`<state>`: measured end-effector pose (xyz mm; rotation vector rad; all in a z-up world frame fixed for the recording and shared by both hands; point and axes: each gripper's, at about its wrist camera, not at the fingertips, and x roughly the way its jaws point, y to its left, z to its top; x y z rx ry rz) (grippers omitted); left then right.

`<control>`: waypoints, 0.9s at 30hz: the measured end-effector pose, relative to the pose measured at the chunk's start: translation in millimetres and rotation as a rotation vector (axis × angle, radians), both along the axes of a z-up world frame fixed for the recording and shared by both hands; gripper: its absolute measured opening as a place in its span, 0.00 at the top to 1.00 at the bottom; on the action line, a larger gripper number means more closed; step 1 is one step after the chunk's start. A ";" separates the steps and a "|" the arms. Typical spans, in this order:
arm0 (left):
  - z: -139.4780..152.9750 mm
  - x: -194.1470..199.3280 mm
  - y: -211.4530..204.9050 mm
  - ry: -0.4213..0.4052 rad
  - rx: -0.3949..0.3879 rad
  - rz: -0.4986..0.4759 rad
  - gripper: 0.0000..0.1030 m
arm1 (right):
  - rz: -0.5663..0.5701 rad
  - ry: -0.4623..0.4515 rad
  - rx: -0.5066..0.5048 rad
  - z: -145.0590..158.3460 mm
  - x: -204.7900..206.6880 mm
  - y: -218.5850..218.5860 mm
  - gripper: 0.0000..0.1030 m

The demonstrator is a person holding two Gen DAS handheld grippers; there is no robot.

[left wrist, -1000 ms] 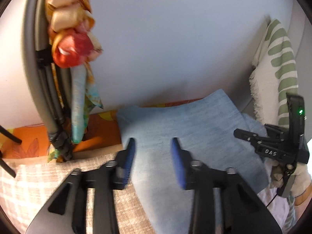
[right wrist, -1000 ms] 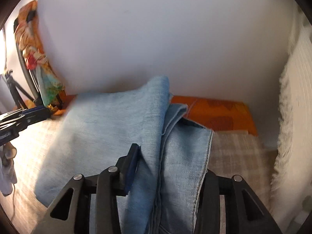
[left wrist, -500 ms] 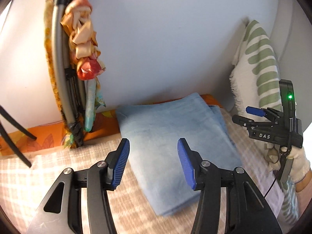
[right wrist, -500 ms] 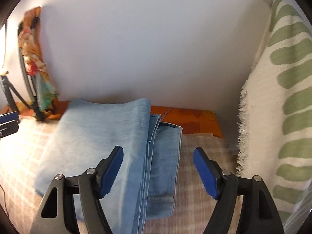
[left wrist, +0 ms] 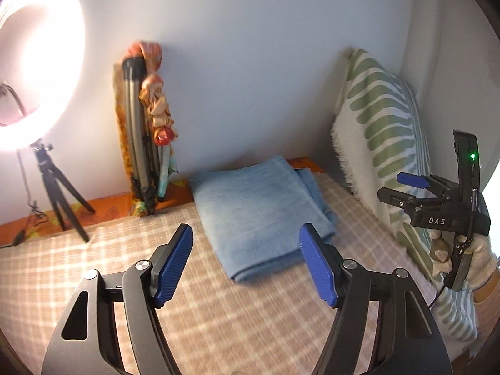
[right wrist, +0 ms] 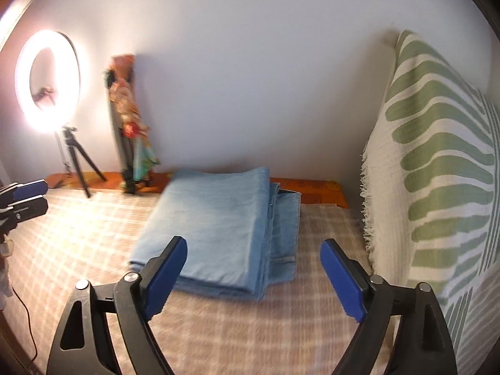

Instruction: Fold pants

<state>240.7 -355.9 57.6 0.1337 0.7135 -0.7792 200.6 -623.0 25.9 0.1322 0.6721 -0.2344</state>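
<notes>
The light blue denim pants (left wrist: 259, 212) (right wrist: 218, 228) lie folded in a flat rectangular stack on the checked beige bedspread (left wrist: 93, 268) (right wrist: 281, 328), near the wall. My left gripper (left wrist: 245, 264) hovers above and in front of the stack, its jaws opening with nothing between the blue pads. My right gripper (right wrist: 253, 273) also hangs back from the pants, its jaws opening wide and empty. In the left wrist view the right gripper (left wrist: 393, 187) shows at the right edge, held by a gloved hand (left wrist: 475, 262). The left gripper (right wrist: 40, 195) shows at the left edge of the right wrist view.
A lit ring light (right wrist: 47, 81) on a small tripod (left wrist: 59, 193) stands at the left by the wall. A folded stand wrapped in patterned cloth (left wrist: 150, 143) leans on the wall. A green-striped white pillow (right wrist: 437, 187) stands upright at the right.
Both grippers have let go of the pants, opened wider, and pulled back and up. The pants now lie folded on the bed, farther from both cameras.
</notes>
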 end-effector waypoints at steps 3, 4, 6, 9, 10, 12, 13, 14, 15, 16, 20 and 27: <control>13.6 -27.9 13.9 -0.024 -0.009 -0.004 0.31 | 0.011 -0.024 0.000 13.6 -29.4 16.7 0.11; 18.5 -39.2 20.3 -0.030 -0.015 -0.005 0.30 | 0.018 -0.031 -0.003 17.8 -39.1 23.1 0.11; 25.2 -58.4 28.5 -0.054 -0.018 0.002 0.28 | 0.027 -0.040 -0.017 24.5 -56.6 36.7 0.11; 33.4 -87.1 44.5 -0.098 -0.024 0.012 0.22 | 0.051 -0.062 -0.031 33.8 -86.3 59.3 0.05; 36.2 -97.3 52.2 -0.105 -0.032 0.011 0.22 | 0.058 -0.077 -0.038 37.4 -97.6 68.1 0.02; 39.4 -115.2 67.3 -0.107 -0.050 0.014 0.22 | 0.065 -0.104 -0.052 42.3 -117.5 84.2 0.00; 40.1 -124.2 75.1 -0.106 -0.059 0.017 0.21 | 0.073 -0.115 -0.058 44.8 -128.6 93.6 0.00; 39.9 -133.0 83.0 -0.108 -0.065 0.020 0.21 | 0.078 -0.124 -0.062 47.1 -138.0 101.8 0.00; 39.1 -140.8 90.0 -0.112 -0.067 0.026 0.21 | 0.080 -0.135 -0.067 48.5 -147.5 109.9 0.00; 38.1 -146.1 95.6 -0.114 -0.067 0.030 0.21 | 0.082 -0.146 -0.069 49.1 -156.3 117.4 0.00; 30.7 -170.6 121.1 -0.113 -0.079 0.057 0.21 | 0.091 -0.164 -0.066 45.1 -183.9 144.7 0.00; 7.1 -202.5 157.3 -0.131 -0.050 0.125 0.21 | 0.065 -0.181 -0.058 20.7 -222.6 180.5 0.00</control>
